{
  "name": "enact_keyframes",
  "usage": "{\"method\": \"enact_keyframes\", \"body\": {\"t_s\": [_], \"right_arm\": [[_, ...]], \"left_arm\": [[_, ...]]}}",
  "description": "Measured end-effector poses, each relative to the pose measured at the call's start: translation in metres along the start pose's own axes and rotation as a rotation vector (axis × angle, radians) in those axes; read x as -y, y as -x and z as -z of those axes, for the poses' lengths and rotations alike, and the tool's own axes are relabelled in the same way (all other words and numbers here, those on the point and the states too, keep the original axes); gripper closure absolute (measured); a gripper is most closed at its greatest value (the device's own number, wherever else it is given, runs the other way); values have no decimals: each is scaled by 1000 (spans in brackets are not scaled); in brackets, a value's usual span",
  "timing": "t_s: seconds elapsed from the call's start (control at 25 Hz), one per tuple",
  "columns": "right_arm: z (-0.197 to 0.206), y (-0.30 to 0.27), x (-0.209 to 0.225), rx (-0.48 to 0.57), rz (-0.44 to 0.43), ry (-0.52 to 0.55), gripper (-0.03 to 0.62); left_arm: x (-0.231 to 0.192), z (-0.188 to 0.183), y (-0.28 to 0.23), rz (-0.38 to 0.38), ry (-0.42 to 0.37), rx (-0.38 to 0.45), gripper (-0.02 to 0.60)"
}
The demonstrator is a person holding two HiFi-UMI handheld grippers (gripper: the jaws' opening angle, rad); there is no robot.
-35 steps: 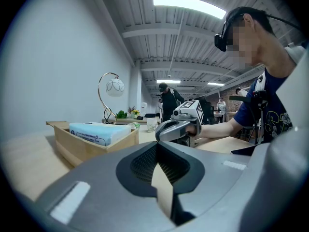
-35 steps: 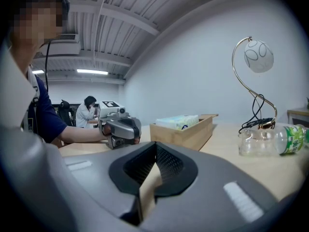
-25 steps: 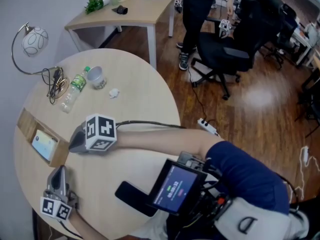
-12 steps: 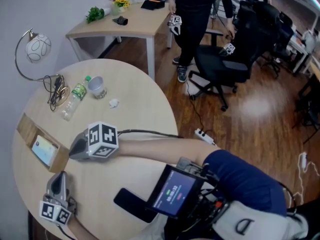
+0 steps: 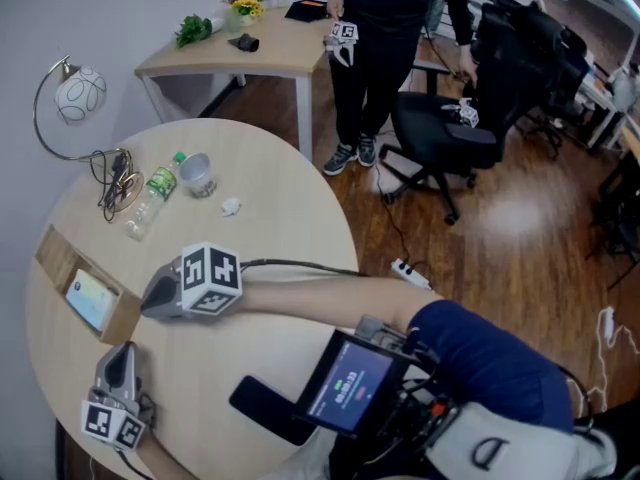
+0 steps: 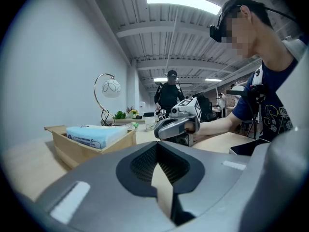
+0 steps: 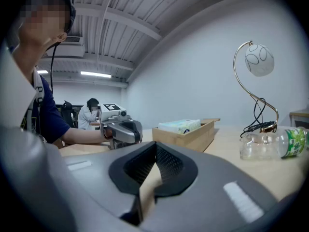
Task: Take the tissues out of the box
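Left hand-held gripper [image 5: 120, 350] and right hand-held gripper [image 5: 147, 301], jaws together and empty, are near the box [image 5: 52, 254] of tissues [image 5: 88, 298] at the tabletop's [image 5: 270, 230] nine o'clock.

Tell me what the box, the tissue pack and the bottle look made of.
Box: light wood, matte, with plain plank walls and likely no varnish.
Tissue pack: soft plastic film, slightly glossy, printed pale blue.
Bottle: probably clear plastic, see-through, with a green label and cap.

Bare tabletop [image 5: 280, 228] beside wooden box [image 5: 55, 253], bottle [image 5: 150, 193] and cup [image 5: 197, 175] well beyond
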State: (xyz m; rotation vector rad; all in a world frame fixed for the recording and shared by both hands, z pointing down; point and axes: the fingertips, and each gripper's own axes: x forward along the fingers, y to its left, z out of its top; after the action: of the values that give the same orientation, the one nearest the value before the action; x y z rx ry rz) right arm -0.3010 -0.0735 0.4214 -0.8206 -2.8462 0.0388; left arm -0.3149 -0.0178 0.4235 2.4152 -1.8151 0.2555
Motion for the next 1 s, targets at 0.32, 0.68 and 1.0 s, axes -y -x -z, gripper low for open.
{"method": "enact_keyframes", "body": {"t_s": [0.32, 0.68, 1.0], "right_arm": [[0, 1, -1, -1, -2, 2, 592], [0, -2, -3, 1, -16, 4, 592], [5, -1, -1, -6, -14, 6, 592]], "left_arm": [[3, -1, -2, 15, -12, 0, 577], [6, -1, -1, 27, -25, -2, 577], [4, 3, -5, 24, -20, 6, 577]]}}
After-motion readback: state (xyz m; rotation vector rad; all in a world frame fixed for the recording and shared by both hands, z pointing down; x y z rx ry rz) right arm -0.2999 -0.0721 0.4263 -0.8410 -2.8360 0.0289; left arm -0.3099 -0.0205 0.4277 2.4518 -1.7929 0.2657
